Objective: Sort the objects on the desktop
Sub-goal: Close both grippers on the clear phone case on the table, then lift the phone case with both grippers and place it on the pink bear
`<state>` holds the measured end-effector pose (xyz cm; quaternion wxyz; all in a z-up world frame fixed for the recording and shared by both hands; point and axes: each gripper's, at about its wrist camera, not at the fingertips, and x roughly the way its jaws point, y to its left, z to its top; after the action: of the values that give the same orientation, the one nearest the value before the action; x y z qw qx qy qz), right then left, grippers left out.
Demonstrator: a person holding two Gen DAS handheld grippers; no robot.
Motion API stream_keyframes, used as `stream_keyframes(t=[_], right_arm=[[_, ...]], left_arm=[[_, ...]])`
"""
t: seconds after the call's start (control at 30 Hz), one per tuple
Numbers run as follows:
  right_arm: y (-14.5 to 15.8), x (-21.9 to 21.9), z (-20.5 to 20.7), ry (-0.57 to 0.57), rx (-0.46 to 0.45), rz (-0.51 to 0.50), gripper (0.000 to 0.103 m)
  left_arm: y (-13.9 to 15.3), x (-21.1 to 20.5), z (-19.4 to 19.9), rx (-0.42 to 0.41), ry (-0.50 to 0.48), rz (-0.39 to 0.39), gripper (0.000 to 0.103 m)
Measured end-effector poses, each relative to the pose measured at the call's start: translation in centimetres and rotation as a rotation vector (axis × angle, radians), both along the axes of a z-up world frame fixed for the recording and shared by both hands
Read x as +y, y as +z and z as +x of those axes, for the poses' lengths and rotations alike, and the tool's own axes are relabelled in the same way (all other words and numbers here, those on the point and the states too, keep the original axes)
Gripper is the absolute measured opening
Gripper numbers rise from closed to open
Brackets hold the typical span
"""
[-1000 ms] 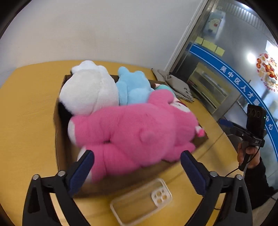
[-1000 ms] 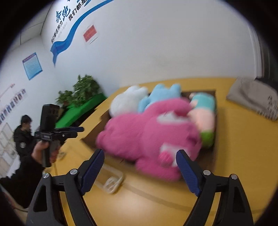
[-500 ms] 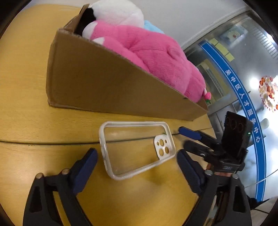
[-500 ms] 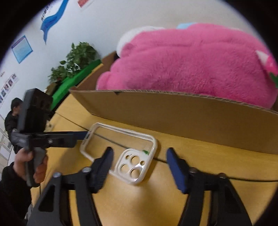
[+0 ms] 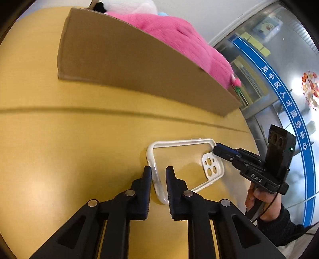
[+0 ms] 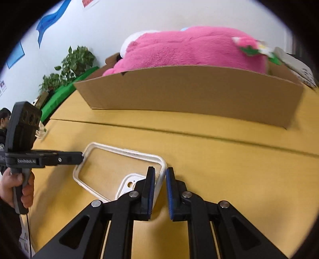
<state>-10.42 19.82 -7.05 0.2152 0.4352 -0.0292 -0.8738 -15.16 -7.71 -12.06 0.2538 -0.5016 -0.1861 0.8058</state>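
Observation:
A clear phone case with a white rim [image 5: 185, 159] lies flat on the yellow table. My left gripper [image 5: 158, 171] is shut on the case's left short edge. My right gripper [image 6: 160, 172] is shut on the opposite short edge, beside the camera cut-out [image 6: 129, 184]. The case also shows in the right wrist view [image 6: 111, 159]. Each gripper is seen from the other's camera: the right one [image 5: 217, 149] at the case's far end, the left one [image 6: 79, 157] likewise.
A cardboard box [image 5: 129, 57] stands behind the case, filled with a pink plush toy [image 6: 189, 49] and a white one [image 5: 127, 5]. A seam [image 6: 179, 133] runs across the table. Potted plants [image 6: 73, 63] stand at the far left. A grey bag [image 6: 295, 65] lies behind the box.
Both grippers dropped from above the box to the table, then closed from wide open onto opposite short edges of the phone case.

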Motion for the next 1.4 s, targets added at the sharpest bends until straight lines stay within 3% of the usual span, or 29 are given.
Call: stream_keyframes(t=[0.17,0.33,0.57,0.7,0.83,0.97,1.03,1.13,1.17,1.23,1.27,1.3,1.4], right_arm=[[2.4,1.5,2.0,-0.032,0.099,-0.035,0.007],[8.1,2.3,1.7,-0.036,0.272,-0.057,0.006],[16.3,2.1,-4.8,-0.029,0.464,-0.056,0.006],[18.9,2.1,-10.3,-0.044,0.483,-0.031,0.006],[17.5,2.5,-17.8,-0.089,0.386,0.016,0.006],[12.4,2.5,-23.9,-0.125,0.199,0.065,0.007],[10.7,2.6,-25.0,-0.138,0.157,0.071,0.008],[10.2,2.6,-24.7,-0.149,0.148,0.071,0.012],[10.4,2.7,-24.5,-0.149,0.152,0.074,0.017],[11.0,3.0,-24.1,-0.152,0.163,0.07,0.037],[11.6,3.3,-23.7,-0.159,0.178,0.056,0.059],[12.4,3.9,-23.0,-0.167,0.206,0.031,0.078],[15.4,5.7,-20.1,-0.201,0.292,-0.025,0.081]], left_arm=[[1.0,1.3,3.1,0.046,0.033,-0.013,0.014],[6.9,1.7,3.4,0.172,0.066,-0.016,0.011],[17.3,1.2,-3.1,0.365,0.057,-0.033,0.011],[20.9,2.0,-10.1,0.396,0.042,-0.07,0.011],[19.9,3.6,-17.9,0.301,0.028,-0.085,0.011],[15.0,4.9,-24.0,0.145,0.031,-0.141,0.011],[12.9,5.7,-25.7,0.081,0.038,-0.145,0.012],[12.5,5.6,-26.4,0.086,0.049,-0.114,0.018],[12.8,5.6,-26.4,0.085,0.053,-0.119,0.027],[13.5,5.4,-25.5,0.102,0.061,-0.146,0.052],[13.8,5.2,-24.9,0.114,0.066,-0.16,0.072],[14.2,5.1,-24.3,0.125,0.071,-0.174,0.083],[15.7,4.6,-21.5,0.182,0.081,-0.202,0.086]])
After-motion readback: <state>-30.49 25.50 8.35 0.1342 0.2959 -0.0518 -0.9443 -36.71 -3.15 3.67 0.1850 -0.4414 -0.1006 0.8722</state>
